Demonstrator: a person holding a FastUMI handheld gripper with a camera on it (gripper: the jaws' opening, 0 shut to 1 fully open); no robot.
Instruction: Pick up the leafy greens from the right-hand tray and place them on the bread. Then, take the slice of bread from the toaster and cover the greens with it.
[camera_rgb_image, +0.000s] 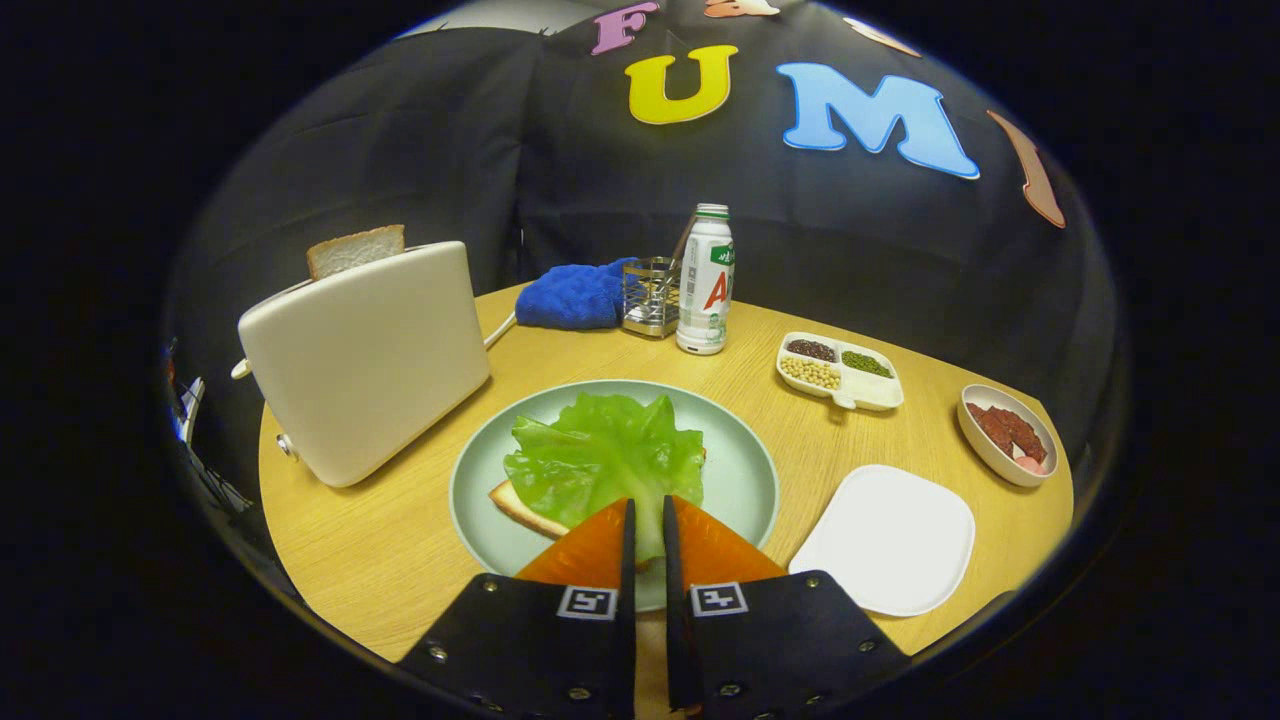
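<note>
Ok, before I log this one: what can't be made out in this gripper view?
- Bread on the plate: mostly under the leafy greens; only a corner shows.
- Slice in the toaster: only its top sticks out.
- Gripper: fingers nearly closed over the greens' stem; whether they pinch it is unclear.
- Small bowl: contents too small to identify.

The greens (602, 458) cover most of the bread (522, 509) ahead of the tongs (646, 520), whose near-closed fingers hide the leaf's stem. The toaster (366, 358) hides most of its slice (355, 249).
</note>
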